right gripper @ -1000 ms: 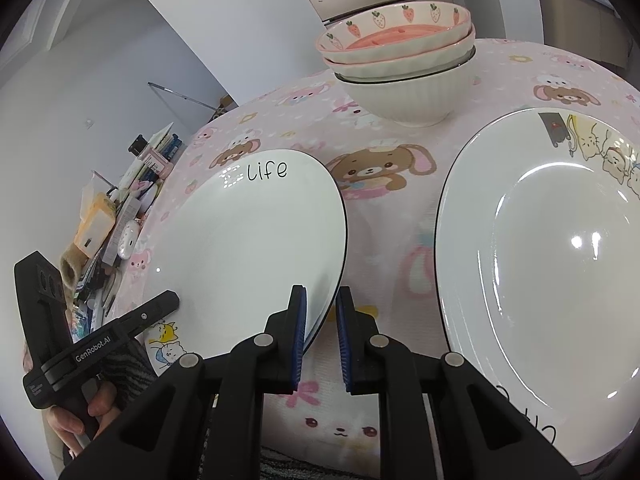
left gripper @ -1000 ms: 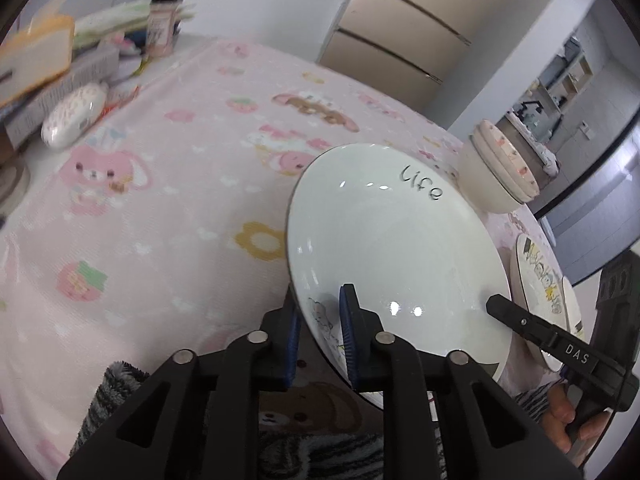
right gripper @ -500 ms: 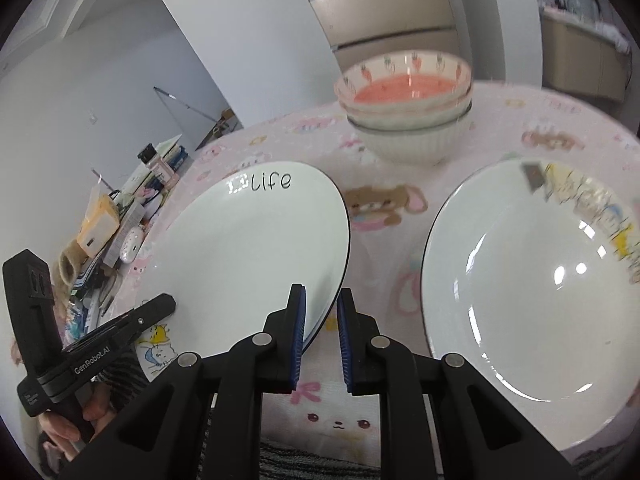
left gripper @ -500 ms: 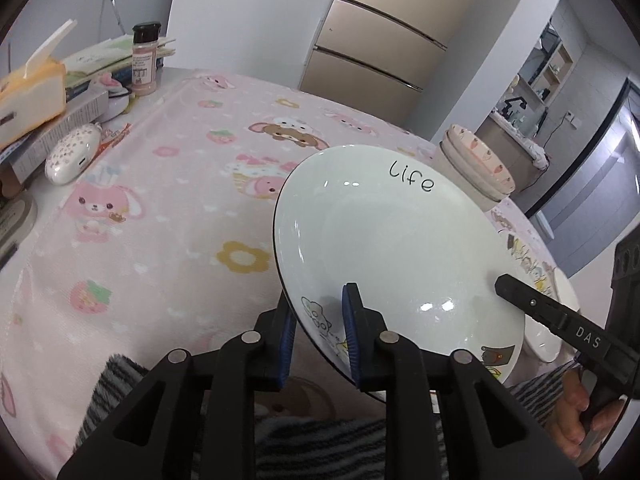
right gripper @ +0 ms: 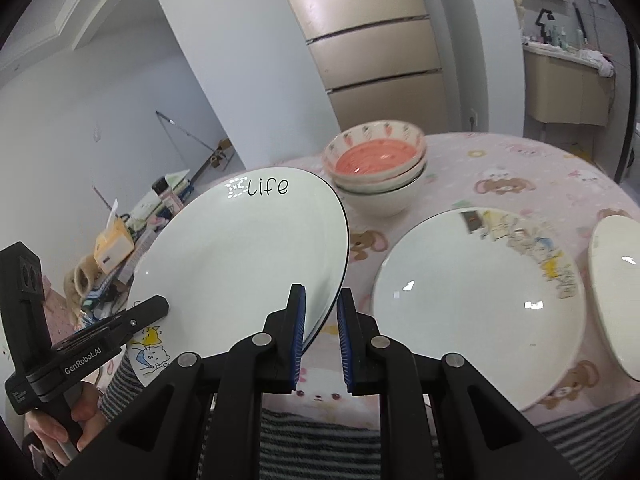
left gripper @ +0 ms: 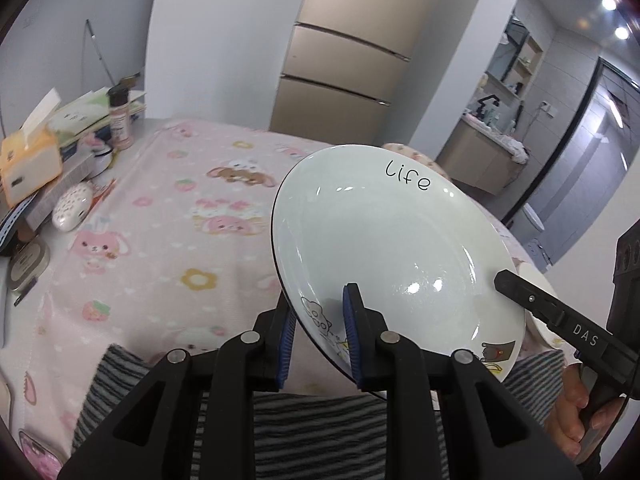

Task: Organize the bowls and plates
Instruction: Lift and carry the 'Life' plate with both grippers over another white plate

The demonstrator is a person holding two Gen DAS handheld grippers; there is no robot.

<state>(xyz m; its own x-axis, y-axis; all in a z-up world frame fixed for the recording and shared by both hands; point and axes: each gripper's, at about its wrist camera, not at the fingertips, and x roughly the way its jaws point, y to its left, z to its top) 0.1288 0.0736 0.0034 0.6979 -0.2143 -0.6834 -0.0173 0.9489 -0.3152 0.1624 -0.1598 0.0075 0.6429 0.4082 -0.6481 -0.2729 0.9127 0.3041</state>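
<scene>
A white plate marked "Life" (left gripper: 384, 240) is held in the air above the pink table, tilted. My left gripper (left gripper: 320, 312) is shut on its near left rim. My right gripper (right gripper: 321, 308) is shut on its right rim; the plate also shows in the right wrist view (right gripper: 248, 256). A second white plate with cartoon print (right gripper: 480, 300) lies flat on the table to the right. A stack of three bowls (right gripper: 376, 172), the top one with a pink inside, stands behind it. Another white dish (right gripper: 616, 292) sits at the far right edge.
The table has a pink cartoon cloth (left gripper: 168, 232). At its far left are a tissue box (left gripper: 28, 160), a spice bottle (left gripper: 120, 116), papers and a white speckled case (left gripper: 72, 208). A fridge (left gripper: 344, 68) stands behind the table.
Both grippers have lifted the "Life" plate up off the table and tilted it. The views have risen, showing more of the room and the far right dish.
</scene>
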